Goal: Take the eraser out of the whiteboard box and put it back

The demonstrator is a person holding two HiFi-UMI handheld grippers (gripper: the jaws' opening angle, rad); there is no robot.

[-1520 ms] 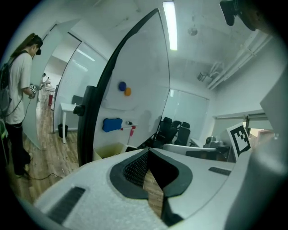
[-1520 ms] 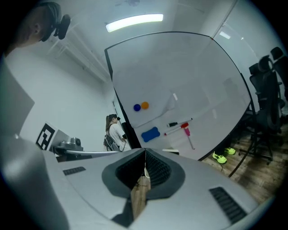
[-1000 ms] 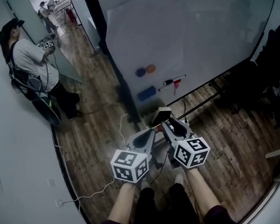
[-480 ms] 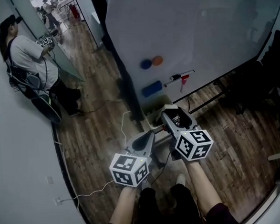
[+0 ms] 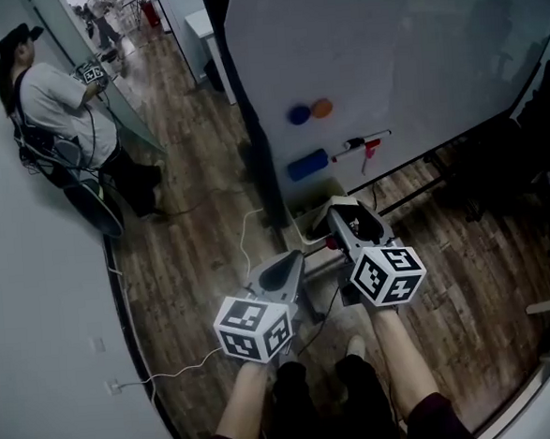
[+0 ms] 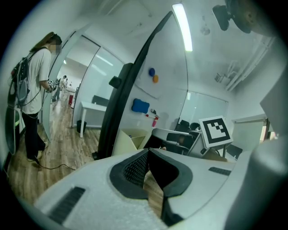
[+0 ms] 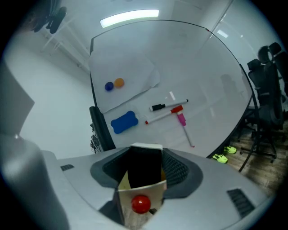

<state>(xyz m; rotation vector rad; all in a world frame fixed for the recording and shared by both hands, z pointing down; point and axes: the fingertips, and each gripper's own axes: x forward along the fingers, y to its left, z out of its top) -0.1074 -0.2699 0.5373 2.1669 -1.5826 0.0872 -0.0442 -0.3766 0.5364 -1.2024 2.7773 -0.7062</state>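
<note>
Whiteboard [image 5: 414, 54] filling the upper right of the head view; wooden floor [image 5: 192, 238] below it; a person [image 5: 56, 107] in a grey shirt stands well apart at far left.

My left gripper [image 5: 289, 260] sits low, beside the right one and to its left; in the left gripper view its jaws meet at the tips with nothing between them, only floor showing through the slit further back.

My right gripper [image 5: 345, 218] reaches over the whiteboard box [image 5: 308, 228], an open cardboard box at the foot of the board; its jaws have just swung wide and then eased a little inward; I read them as parted, the pads flanking the eraser without pressing it.

The eraser [image 7: 145, 168], a black block with a white top edge, stands upright between those jaws; its lower part is hidden behind the box's near wall.

On the board: a blue pad [image 7: 123, 122], bone-shaped; three markers [image 7: 168, 107] just beside it; two round magnets [image 7: 109, 86], blue and orange, touching.

A red ball [image 7: 141, 203] sits against the box's near wall.
</note>
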